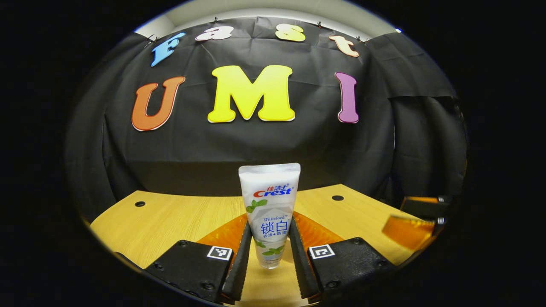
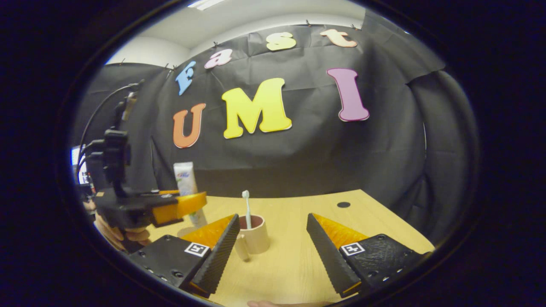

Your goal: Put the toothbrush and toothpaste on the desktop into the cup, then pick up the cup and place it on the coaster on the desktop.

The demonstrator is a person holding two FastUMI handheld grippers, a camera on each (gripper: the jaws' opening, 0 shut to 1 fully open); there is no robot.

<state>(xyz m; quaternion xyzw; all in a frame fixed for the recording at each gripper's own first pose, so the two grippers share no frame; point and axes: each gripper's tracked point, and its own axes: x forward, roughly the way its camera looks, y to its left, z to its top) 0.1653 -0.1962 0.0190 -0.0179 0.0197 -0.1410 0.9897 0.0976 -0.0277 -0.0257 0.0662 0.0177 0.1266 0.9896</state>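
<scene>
- Left gripper [image 1: 269, 256]: jaws narrowed onto the toothpaste [image 1: 269, 213], both fingers pressing its lower sides; the tube stands upright at centre frame above the desktop [image 1: 170, 217].
- Right gripper [image 2: 271, 251]: jaws spread wide, gripping nothing.
- Cup [image 2: 254, 234], toothbrush [image 2: 247, 204] upright inside, sits just beside the left finger, lower centre.

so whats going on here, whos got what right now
A person works two handheld grippers at a wooden desk. The left gripper is shut on the toothpaste, held upright above the desk. The toothbrush already stands in the cup. The right gripper is open, with the cup just ahead between its fingers.
</scene>
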